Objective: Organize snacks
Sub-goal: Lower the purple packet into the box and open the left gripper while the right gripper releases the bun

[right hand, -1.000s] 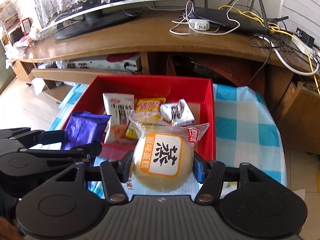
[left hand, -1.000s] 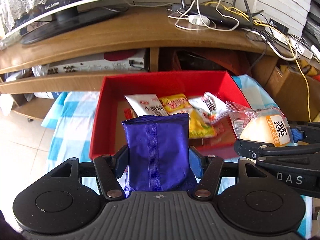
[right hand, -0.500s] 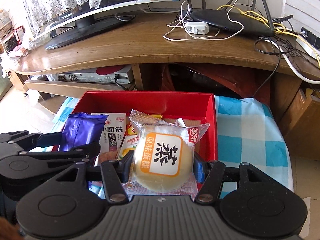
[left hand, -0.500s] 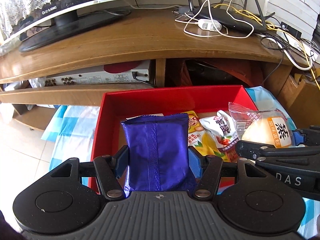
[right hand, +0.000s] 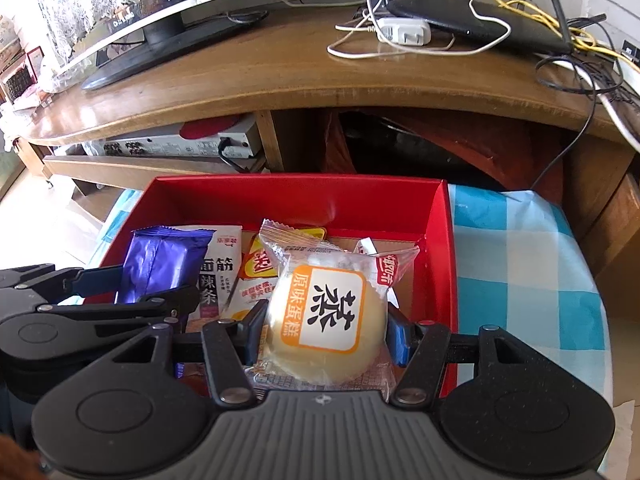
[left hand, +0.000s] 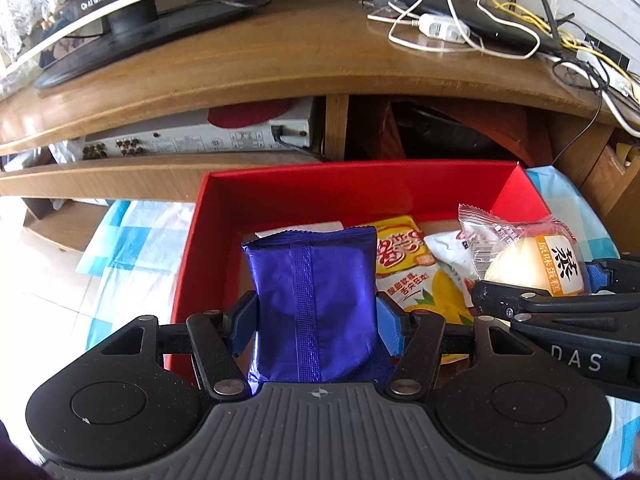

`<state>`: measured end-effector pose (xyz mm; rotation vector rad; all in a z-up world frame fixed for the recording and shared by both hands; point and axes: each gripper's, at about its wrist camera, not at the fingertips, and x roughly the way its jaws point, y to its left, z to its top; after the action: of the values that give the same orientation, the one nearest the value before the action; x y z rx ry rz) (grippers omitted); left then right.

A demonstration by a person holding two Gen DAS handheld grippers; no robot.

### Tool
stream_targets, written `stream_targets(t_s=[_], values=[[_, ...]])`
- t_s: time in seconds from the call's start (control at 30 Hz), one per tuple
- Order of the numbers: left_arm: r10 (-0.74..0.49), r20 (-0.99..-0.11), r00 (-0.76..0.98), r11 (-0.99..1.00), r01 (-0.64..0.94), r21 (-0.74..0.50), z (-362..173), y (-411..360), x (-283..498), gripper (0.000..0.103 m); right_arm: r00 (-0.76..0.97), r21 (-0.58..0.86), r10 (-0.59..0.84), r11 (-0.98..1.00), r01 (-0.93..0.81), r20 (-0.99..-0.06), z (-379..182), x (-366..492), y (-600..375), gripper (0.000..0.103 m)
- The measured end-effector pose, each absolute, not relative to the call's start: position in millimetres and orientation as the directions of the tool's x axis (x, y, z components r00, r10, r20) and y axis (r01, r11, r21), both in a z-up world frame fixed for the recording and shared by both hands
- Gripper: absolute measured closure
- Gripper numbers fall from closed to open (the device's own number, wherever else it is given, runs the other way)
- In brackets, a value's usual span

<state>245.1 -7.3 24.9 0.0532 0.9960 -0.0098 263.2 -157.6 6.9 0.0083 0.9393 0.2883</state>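
Purple packet (left hand: 314, 304), wrapped cake (right hand: 326, 316) (over red box (right hand: 296, 196))

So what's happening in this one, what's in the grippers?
A person is sorting snacks into a red box. The left gripper is shut on a purple packet, the right gripper on a wrapped steamed cake. Both hang over the box, which already holds several packets.

A wooden TV stand (left hand: 280, 60) bears a monitor (left hand: 132, 4), router (right hand: 480, 24) and white charger (right hand: 404, 34).
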Motion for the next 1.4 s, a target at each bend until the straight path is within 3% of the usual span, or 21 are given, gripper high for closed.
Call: stream_targets(t_s=[1.4], values=[[0.040,-0.844,0.535,0.996,0.044,0.075,19.8,-13.0,240.2,0.032,0.537,0.097,0.229,0.960,-0.263,-0.812,-0.3,268.6,-158.5,0.030]])
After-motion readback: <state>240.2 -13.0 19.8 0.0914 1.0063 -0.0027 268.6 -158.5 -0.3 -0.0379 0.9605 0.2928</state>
